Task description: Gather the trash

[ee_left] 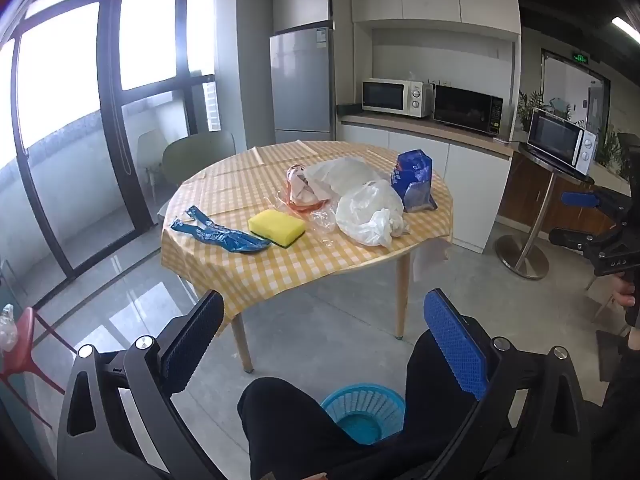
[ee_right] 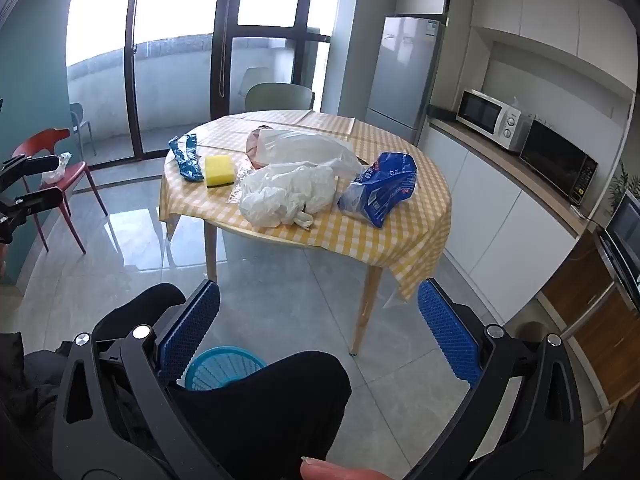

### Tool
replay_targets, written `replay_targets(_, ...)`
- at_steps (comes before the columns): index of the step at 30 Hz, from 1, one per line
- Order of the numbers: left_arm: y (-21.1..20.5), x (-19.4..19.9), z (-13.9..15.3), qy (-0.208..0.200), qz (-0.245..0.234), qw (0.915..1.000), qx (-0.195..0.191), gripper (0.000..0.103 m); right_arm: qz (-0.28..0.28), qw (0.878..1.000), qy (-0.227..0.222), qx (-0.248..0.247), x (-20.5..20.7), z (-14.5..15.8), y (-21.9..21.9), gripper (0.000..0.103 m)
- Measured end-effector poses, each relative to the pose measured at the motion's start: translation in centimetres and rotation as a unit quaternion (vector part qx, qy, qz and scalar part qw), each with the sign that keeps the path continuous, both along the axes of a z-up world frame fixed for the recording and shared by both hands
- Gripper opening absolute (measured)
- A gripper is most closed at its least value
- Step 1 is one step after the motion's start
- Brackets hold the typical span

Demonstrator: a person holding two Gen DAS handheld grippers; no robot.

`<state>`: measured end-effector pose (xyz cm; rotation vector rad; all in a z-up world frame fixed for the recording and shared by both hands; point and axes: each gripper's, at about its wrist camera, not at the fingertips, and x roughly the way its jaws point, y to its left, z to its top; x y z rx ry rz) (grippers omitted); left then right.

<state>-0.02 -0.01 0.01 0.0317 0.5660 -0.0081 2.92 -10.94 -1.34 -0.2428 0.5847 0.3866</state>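
Between both gaping, empty tools (ee_left: 320, 344) (ee_right: 316, 334), dark knees (ee_right: 272, 396) flank a blue basket (ee_left: 366, 412).

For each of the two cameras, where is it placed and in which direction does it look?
Left wrist: on the left gripper, looking forward and down at the table; dark-clothed knees and the right gripper show.
Right wrist: on the right gripper, facing the same table from further right; a knee, a fingertip and the left gripper show.
Shared: table, yellow sponge, blue basket, fridge.
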Motion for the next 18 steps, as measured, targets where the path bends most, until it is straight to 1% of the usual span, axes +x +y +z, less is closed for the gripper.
replay_targets(1, 0.0, 0.0, 0.0, 0.005, 0.000, 1.0000, 0.001, 0.098, 0.000, 1.000, 0.003, 0.000, 0.1, 0.0, 0.0, 0.095)
replay_targets(4, 0.1, 0.0, 0.1, 0.002, 0.002, 1.0000, 0.003, 0.098, 0.002, 1.000, 0.002, 0.000, 0.5, 0.0, -0.1, 0.095)
replay_targets(6, -0.2, -0.2, -0.3, 0.006, 0.003, 1.0000, 0.007, 0.098, 0.002, 1.000, -0.011, 0.001, 0.0, 0.1, -0.1, 0.095)
replay_targets(9, -0.1, 0.2, -0.1, 0.013, 0.006, 0.9999, 0.007, 0.098, 0.003, 1.000, -0.011, 0.001, -0.4, 0.3, 0.0, 0.095)
replay_targets(11, -0.2, -0.1, 0.0, 0.011, 0.005, 0.9999, 0.008, 0.098, 0.001, 1.000, -0.009, 0.000, -0.4, 0.0, 0.1, 0.095)
replay_targets(15, 0.5, 0.1, -0.3, 0.016, -0.002, 0.9996, -0.023, 0.098, 0.005, 1.000, -0.006, 0.004, -0.2, 0.2, -0.1, 0.095)
replay_targets(18, 1.0, 0.5, -0.8, 0.020, 0.011, 0.9995, -0.023, 0.098, 0.008, 1.000, -0.009, 0.006, -0.4, 0.3, -0.1, 0.095)
